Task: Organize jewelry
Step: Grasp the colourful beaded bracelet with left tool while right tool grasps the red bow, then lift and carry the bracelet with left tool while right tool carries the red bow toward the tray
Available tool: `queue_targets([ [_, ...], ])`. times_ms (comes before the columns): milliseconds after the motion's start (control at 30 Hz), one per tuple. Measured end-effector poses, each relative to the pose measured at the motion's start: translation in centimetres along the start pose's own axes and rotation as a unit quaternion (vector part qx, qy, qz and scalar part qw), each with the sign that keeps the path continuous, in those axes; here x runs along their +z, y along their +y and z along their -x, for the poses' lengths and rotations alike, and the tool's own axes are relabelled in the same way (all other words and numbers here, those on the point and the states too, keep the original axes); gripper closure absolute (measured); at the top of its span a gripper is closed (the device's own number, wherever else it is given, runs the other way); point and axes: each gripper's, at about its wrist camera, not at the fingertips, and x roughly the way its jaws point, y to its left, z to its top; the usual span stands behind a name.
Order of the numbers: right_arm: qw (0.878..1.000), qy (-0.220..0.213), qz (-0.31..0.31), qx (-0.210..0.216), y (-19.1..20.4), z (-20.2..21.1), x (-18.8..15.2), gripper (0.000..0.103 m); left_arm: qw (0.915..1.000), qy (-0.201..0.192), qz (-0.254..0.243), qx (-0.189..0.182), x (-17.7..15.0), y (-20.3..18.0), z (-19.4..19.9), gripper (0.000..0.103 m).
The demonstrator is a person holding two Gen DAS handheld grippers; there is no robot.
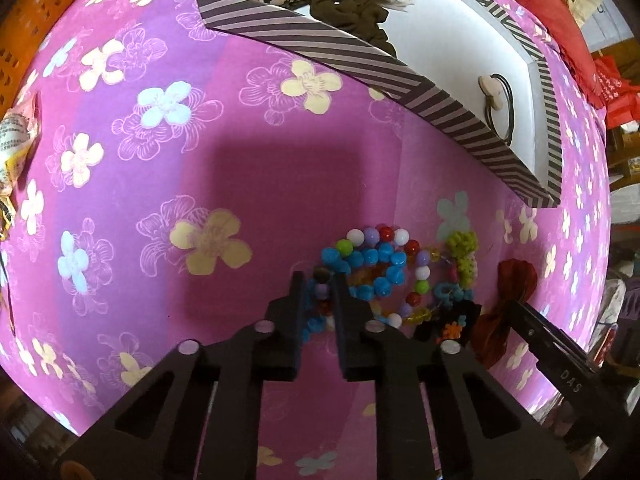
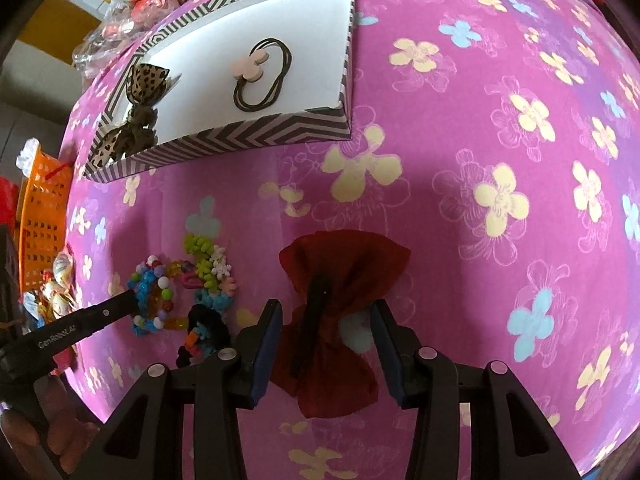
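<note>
Two pickups are in hand: your left gripper (image 1: pixel 320 280) is clenched on the bead bracelet (image 1: pixel 372 268) at 5 o'clock on the cloth (image 1: pixel 120 120), your right gripper (image 2: pixel 326 324) straddles the red bow (image 2: pixel 340 304) unclosed, so next pinch, then lift both toward the striped box (image 2: pixel 224 140) at 11 o'clock.

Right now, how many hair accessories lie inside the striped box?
2: a leopard-print bow on a dark scrunchie at one end, and a black hair tie with pink charm mid-floor. Nothing looks hidden.
</note>
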Motion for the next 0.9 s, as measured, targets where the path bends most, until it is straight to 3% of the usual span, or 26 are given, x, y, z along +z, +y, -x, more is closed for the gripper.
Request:
queue_targets([
  [33, 1.0, -0.001, 0.006, -0.008, 0.2, 0.0, 0.0, 0.065, 1.0, -0.002, -0.003, 0.0, 0.0, -0.1, 0.0, 0.095],
  [67, 1.0, -0.001, 0.011, -0.012, 0.3, 0.0, 0.0, 0.076, 0.9999, -0.005, -0.01, 0.002, 0.0, -0.3, 0.1, 0.095],
  [233, 1.0, 0.0, 0.014, 0.004, 0.1, 0.4, 0.0, 0.086, 0.9996, -0.013, -0.007, -0.026, 0.1, -0.1, 1.5, 0.095],
  [900, 0.998, -0.036, 0.005, 0.051, 0.9, 6.3, 1.5, 0.088, 0.9977, -0.056, -0.032, -0.023, -0.5, 0.4, 9.3, 0.095],
])
